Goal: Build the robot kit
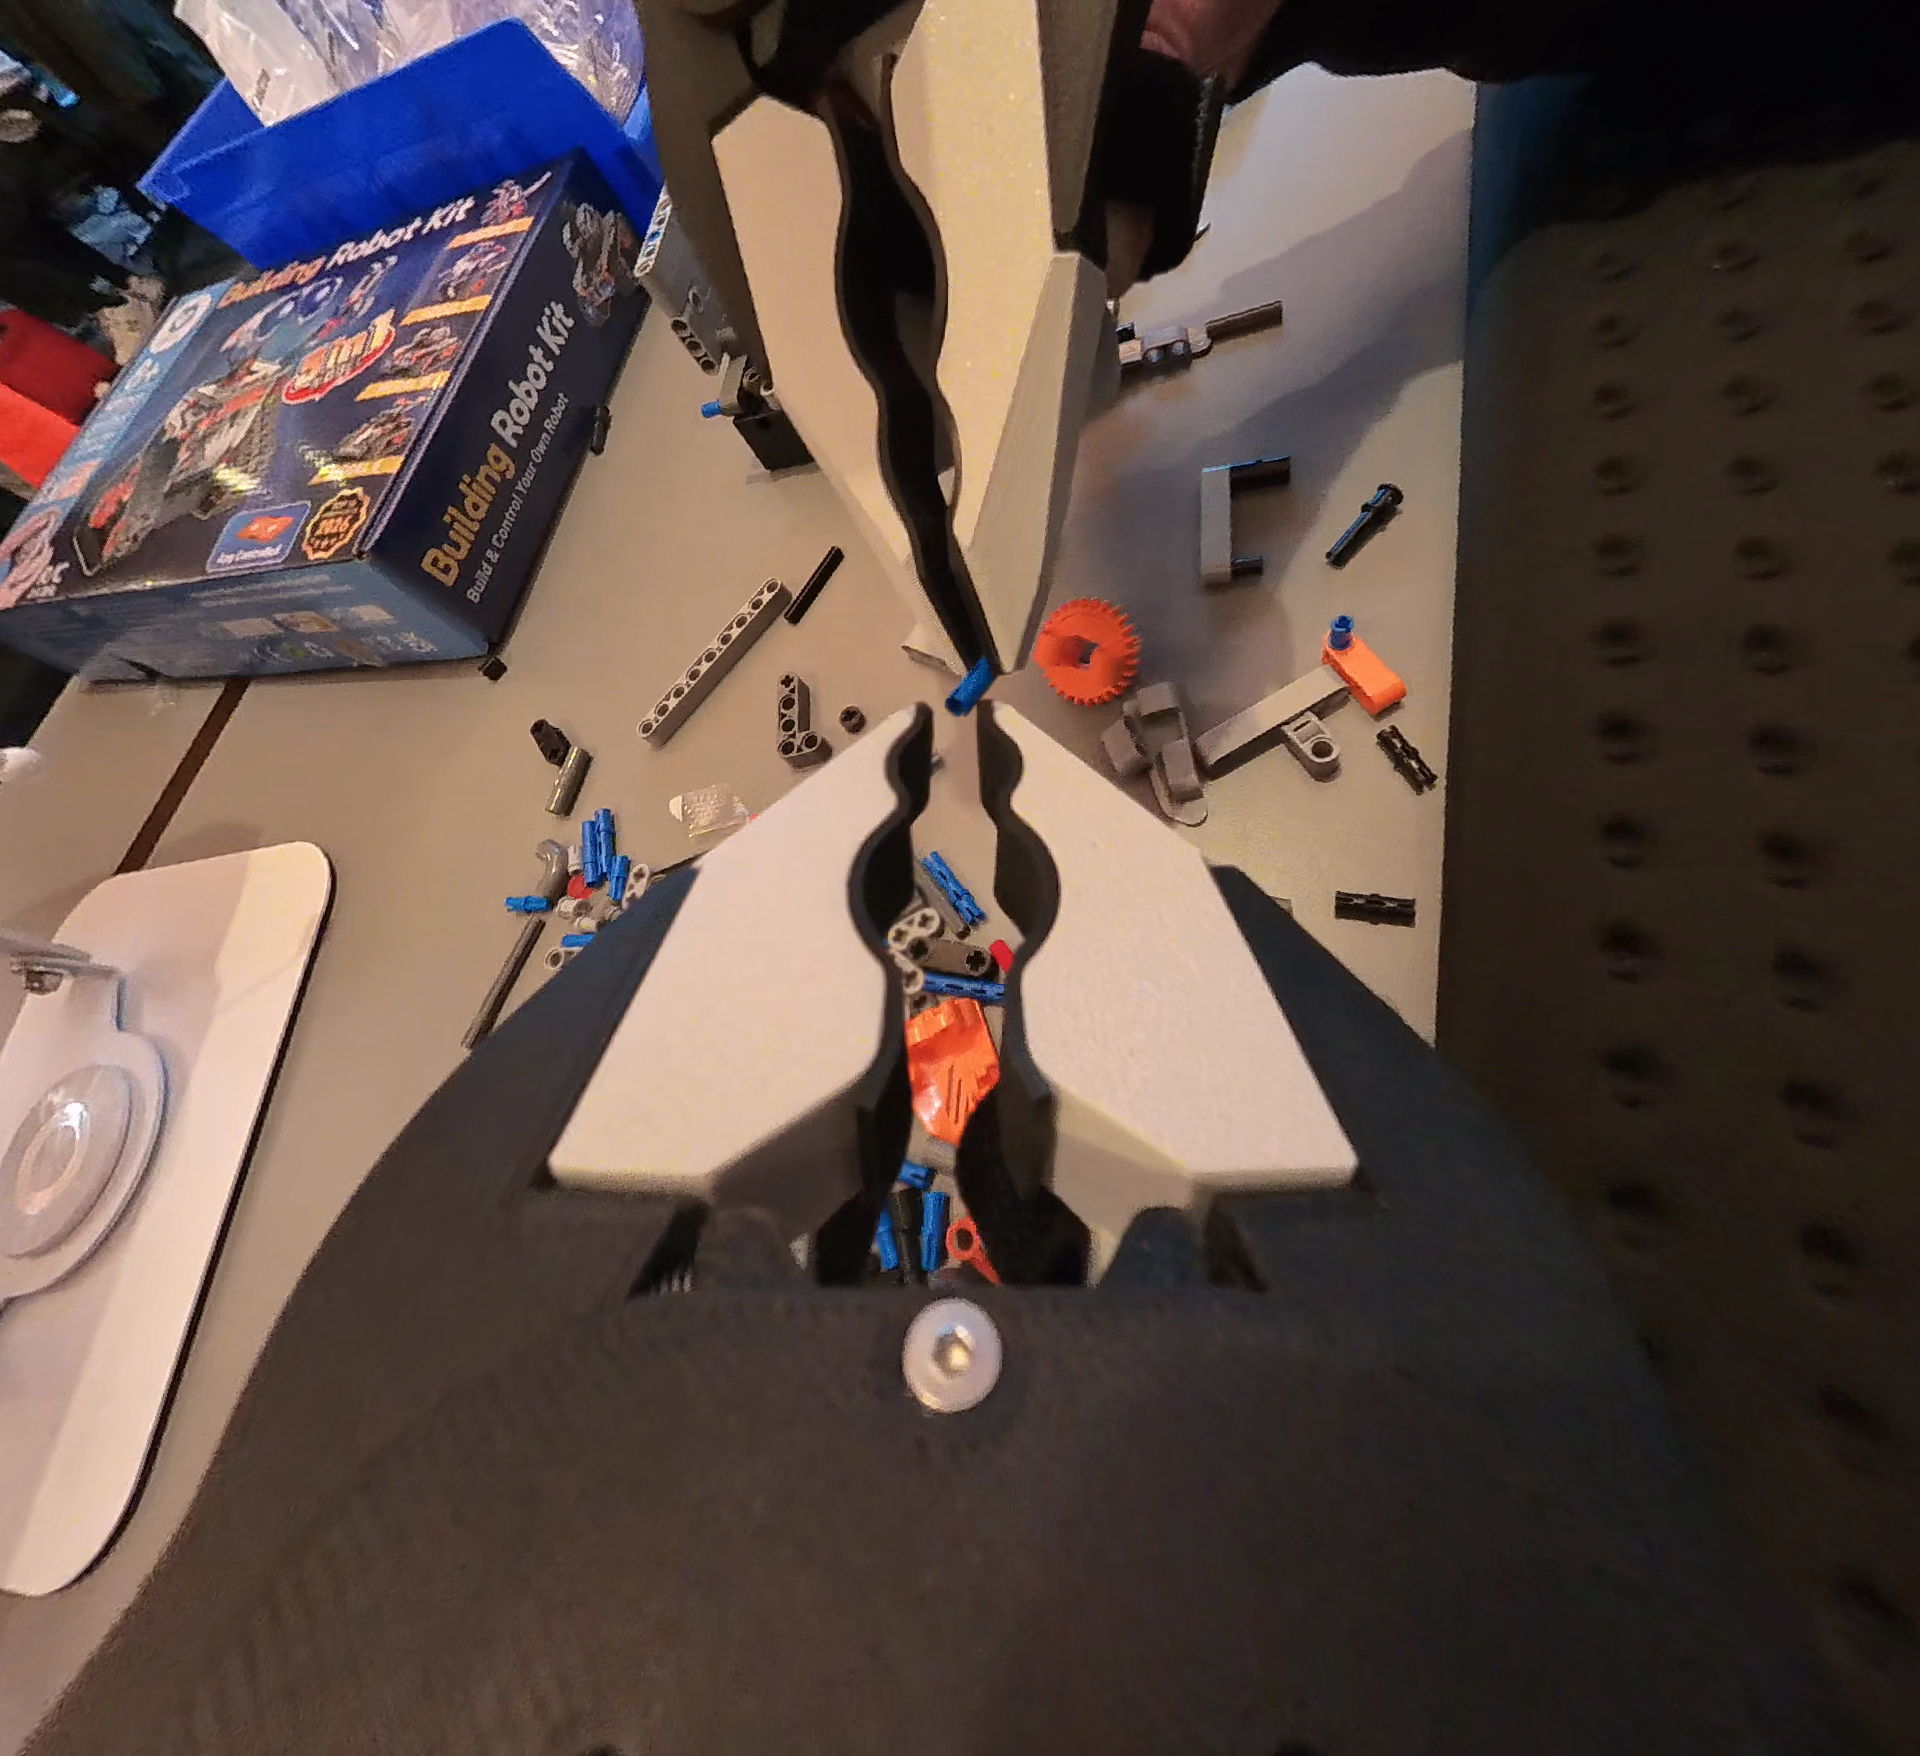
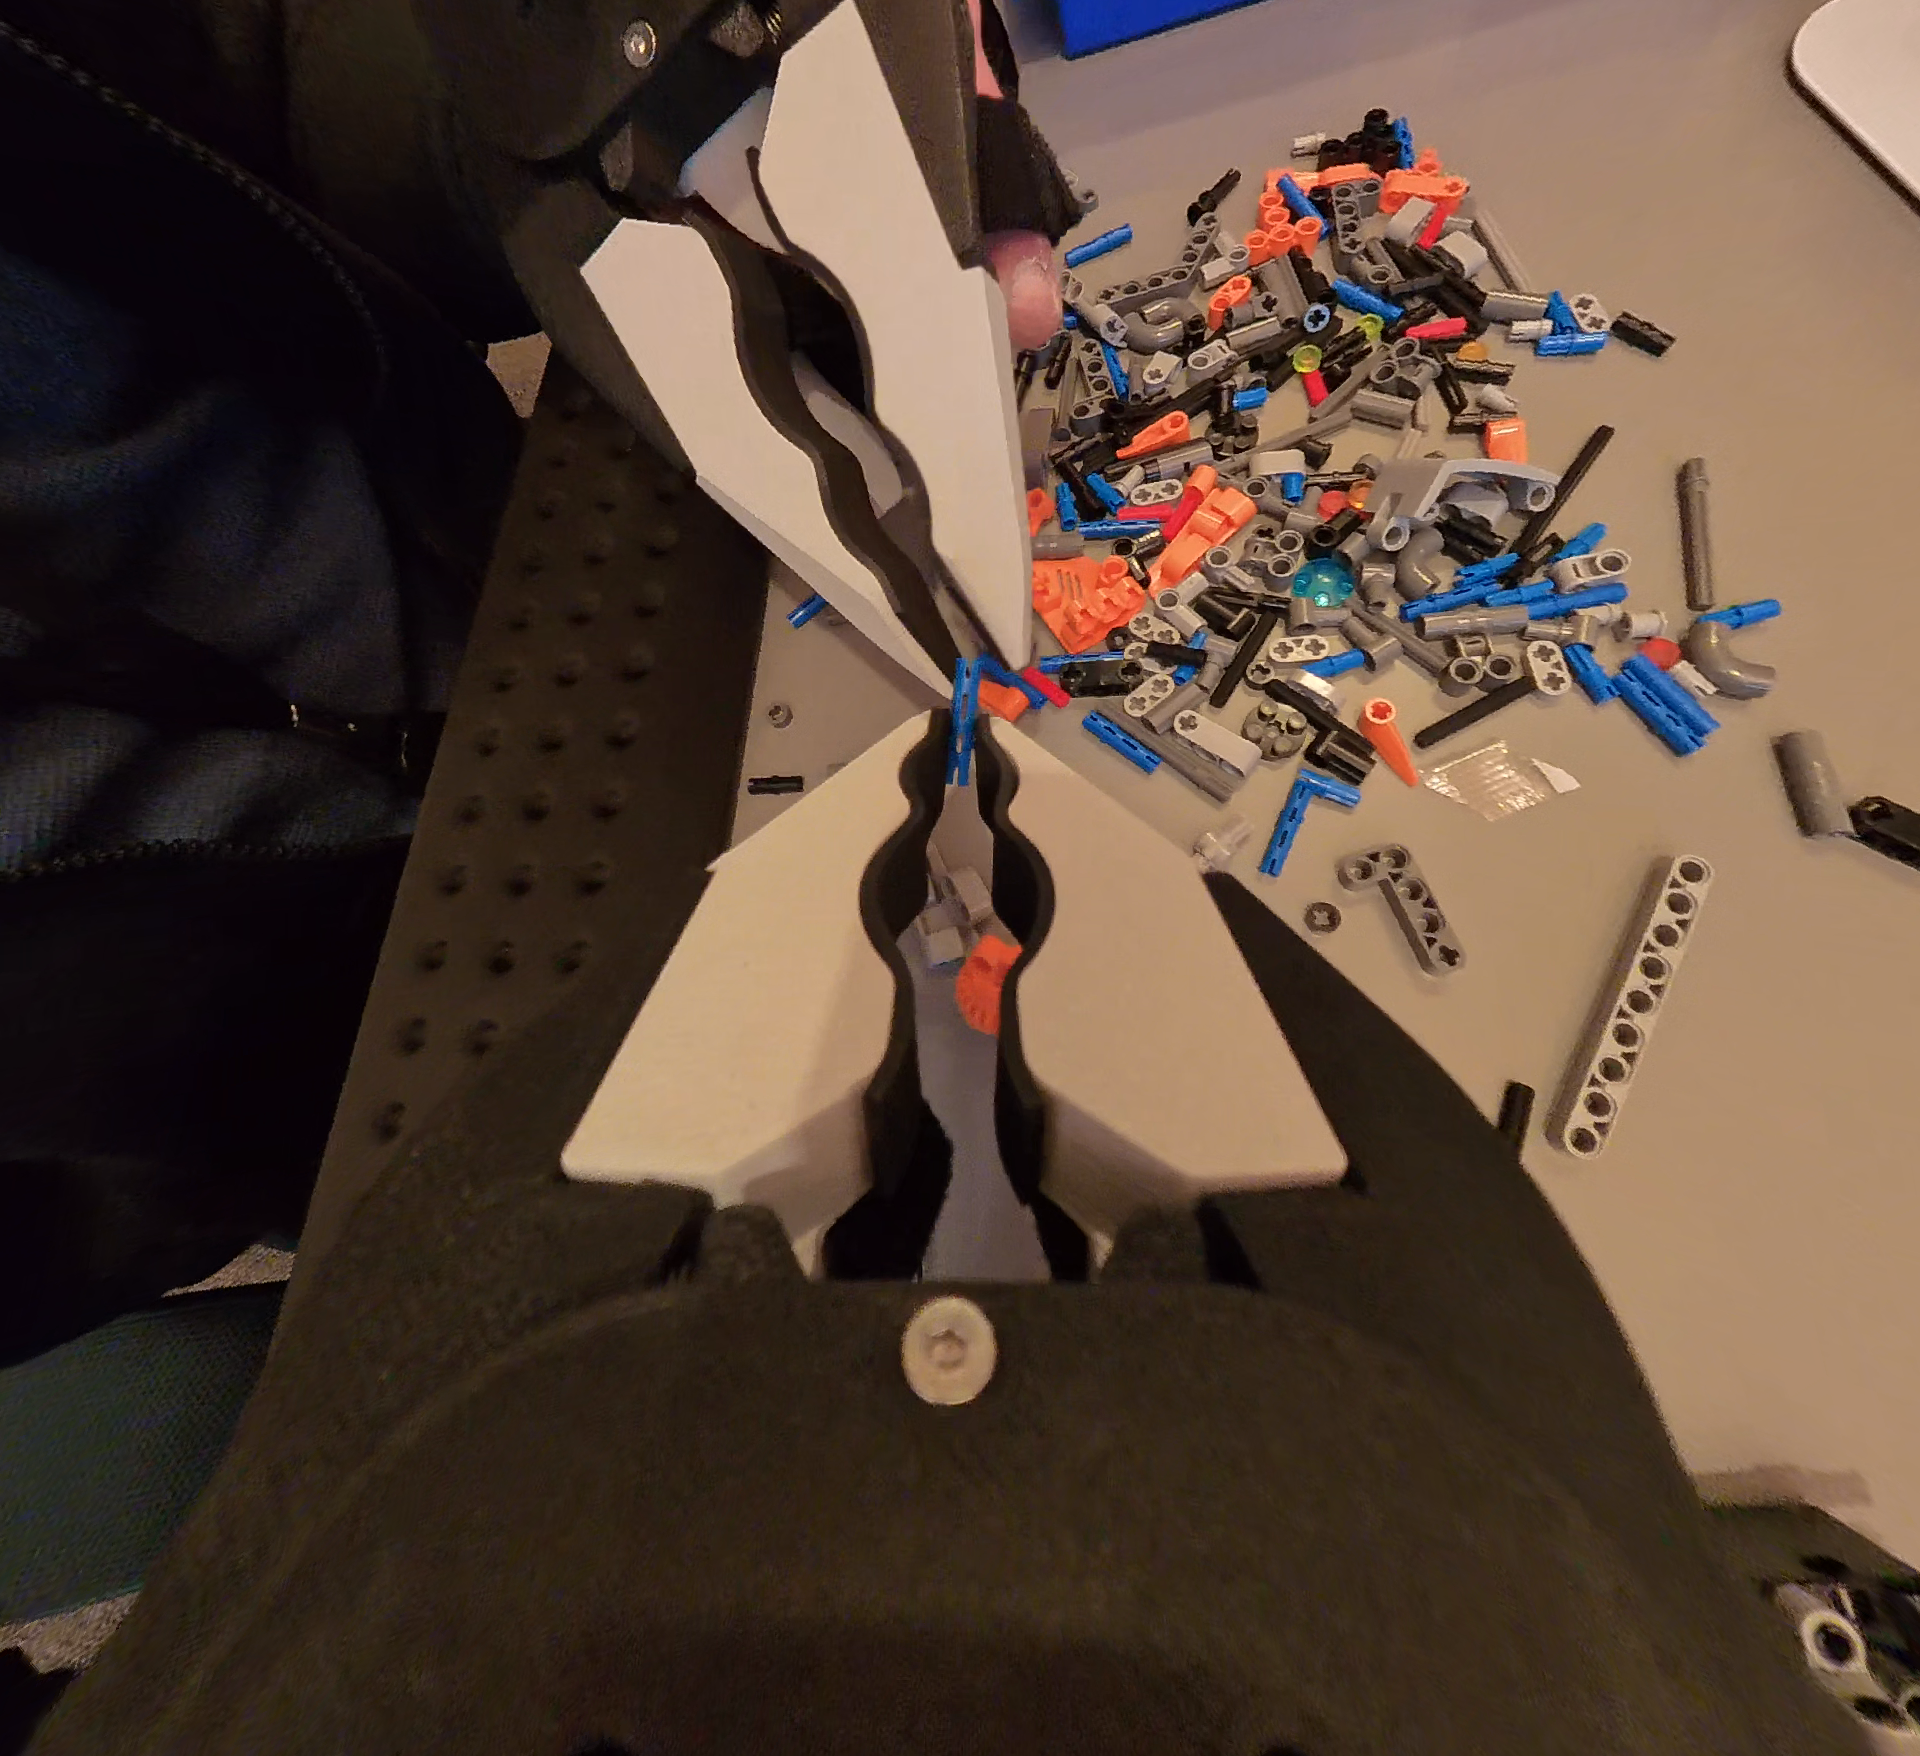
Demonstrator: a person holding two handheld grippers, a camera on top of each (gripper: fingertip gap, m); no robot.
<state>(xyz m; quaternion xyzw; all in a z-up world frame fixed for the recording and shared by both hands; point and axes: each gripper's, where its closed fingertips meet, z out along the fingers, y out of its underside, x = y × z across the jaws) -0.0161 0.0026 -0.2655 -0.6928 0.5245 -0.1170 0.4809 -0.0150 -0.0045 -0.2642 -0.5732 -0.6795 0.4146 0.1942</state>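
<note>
My right gripper (image 2: 963,730) is shut on a small blue pin (image 2: 962,750), held upright above the grey table (image 2: 1558,1343). In the left wrist view the right gripper (image 1: 977,657) comes down from the top with the pin (image 1: 969,682) sticking out of its tips. My left gripper (image 1: 956,719) meets it tip to tip. Its jaws stand a narrow gap apart and empty, just under the pin's free end. It shows in the right wrist view (image 2: 977,652) coming from the upper left. A gloved hand (image 1: 1174,148) holds the right gripper.
A pile of small blue, black, grey and orange building parts (image 2: 1351,480) lies on the table. An orange gear (image 1: 1086,652), a long grey beam (image 1: 712,662), a kit box (image 1: 312,439), a blue bin (image 1: 416,137) and a white board (image 1: 187,1083) are around. A dark perforated seat (image 1: 1683,771) borders the table. Less than 4 cm separates the two grippers' tips. Left tips and right tips are each some 7 centimetres from the orange gear (image 1: 1086,652).
</note>
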